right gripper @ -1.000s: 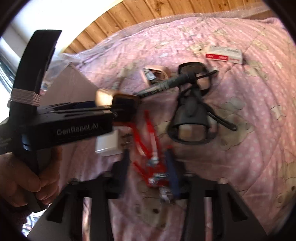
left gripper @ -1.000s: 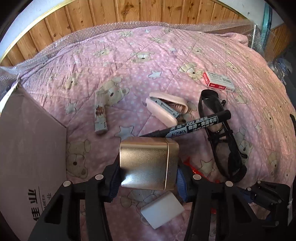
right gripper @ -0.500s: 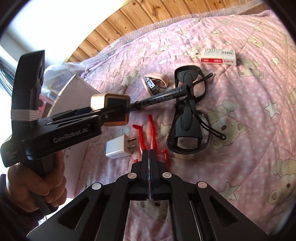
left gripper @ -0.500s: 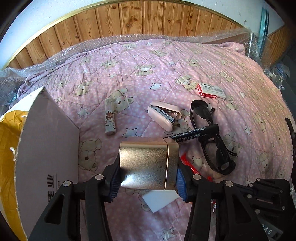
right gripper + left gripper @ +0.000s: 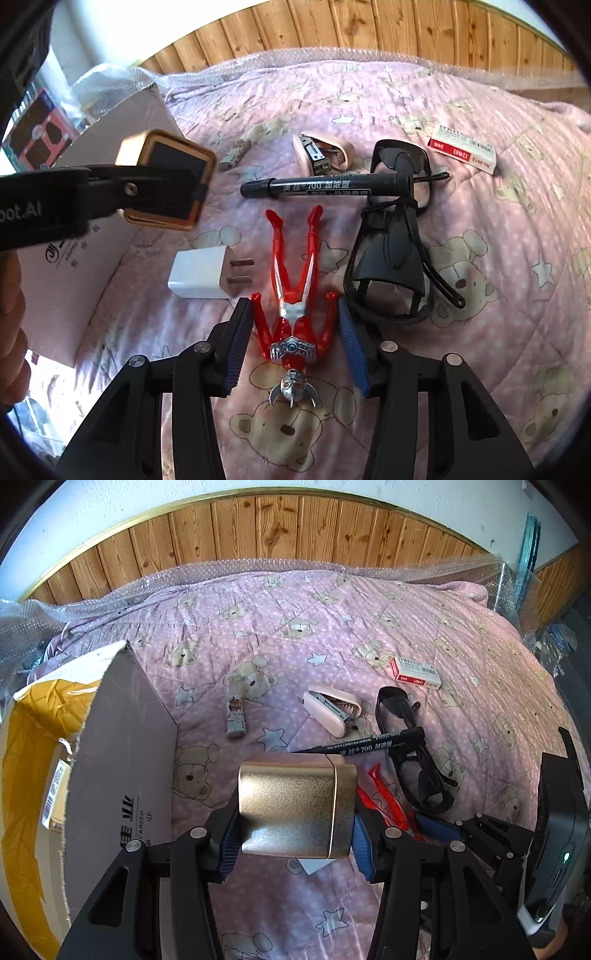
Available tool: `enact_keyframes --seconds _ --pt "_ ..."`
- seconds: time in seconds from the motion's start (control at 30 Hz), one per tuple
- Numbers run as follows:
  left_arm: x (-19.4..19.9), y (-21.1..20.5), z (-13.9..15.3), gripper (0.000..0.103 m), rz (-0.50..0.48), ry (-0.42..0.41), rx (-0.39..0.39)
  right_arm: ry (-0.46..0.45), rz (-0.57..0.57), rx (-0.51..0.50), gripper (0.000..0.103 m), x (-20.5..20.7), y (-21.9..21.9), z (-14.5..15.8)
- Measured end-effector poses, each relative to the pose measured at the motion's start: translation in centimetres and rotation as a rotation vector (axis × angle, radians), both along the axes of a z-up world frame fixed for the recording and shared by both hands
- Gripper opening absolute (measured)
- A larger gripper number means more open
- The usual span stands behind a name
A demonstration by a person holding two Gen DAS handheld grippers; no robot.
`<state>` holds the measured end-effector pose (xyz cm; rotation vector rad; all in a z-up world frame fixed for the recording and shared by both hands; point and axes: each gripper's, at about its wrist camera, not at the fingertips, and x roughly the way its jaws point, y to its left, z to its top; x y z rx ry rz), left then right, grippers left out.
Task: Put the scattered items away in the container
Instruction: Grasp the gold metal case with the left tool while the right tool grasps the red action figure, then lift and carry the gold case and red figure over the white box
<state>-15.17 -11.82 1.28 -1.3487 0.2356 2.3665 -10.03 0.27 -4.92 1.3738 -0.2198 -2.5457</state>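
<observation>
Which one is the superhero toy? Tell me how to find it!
Look at the pink teddy-bear quilt, near the front where the open right claw sits. Between its tips lies the red-and-silver plastic action figure. It is the only bright red thing, beside a white plug charger.

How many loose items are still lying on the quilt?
7: lighter, stapler, staple box, marker, goggles, charger, and red figure between the open right gripper fingers. More may be hidden behind the gold tin.

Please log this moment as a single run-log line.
left tongs: shut on gold tin | right tongs: open around red toy figure | box: to the left
</observation>
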Motion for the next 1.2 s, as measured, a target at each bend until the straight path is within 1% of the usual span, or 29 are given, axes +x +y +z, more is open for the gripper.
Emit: enact_keyframes --seconds 0.07,0.23,0.33,0.5,0.67,0.97,1.2 --pt "0.1 -0.2 0.5 0.051 -0.001 0.008 0.010 -0.021 -0.031 -0.062 0.047 0.2 0.9 0.2" --pt "1.0 -0.5 1.6 0.051 -0.005 0.030 0.034 -0.045 -0.102 -0.180 0.047 1.3 2.8 0.9" --pt "2.0 -0.7 2.2 0.051 -0.002 0.047 0.038 -0.042 -0.111 -0.209 0.047 1.9 3.2 1.5" --pt "3.5 -1.5 3.0 0.051 0.018 0.082 0.003 -0.025 -0.100 -0.214 0.047 4.0 2.6 3.2" --pt "4.9 -2.5 3.7 0.051 0.035 0.111 -0.014 -0.019 -0.085 -0.198 0.047 5.8 1.5 3.7" --pt "7.1 -4.6 5.3 0.051 0.043 0.138 0.047 0.017 -0.073 -0.159 0.047 7.4 -0.1 5.2" --pt "8.3 -5.9 5.7 0.051 0.055 0.140 0.088 0.028 -0.066 -0.133 0.047 8.6 -1.2 6.1"
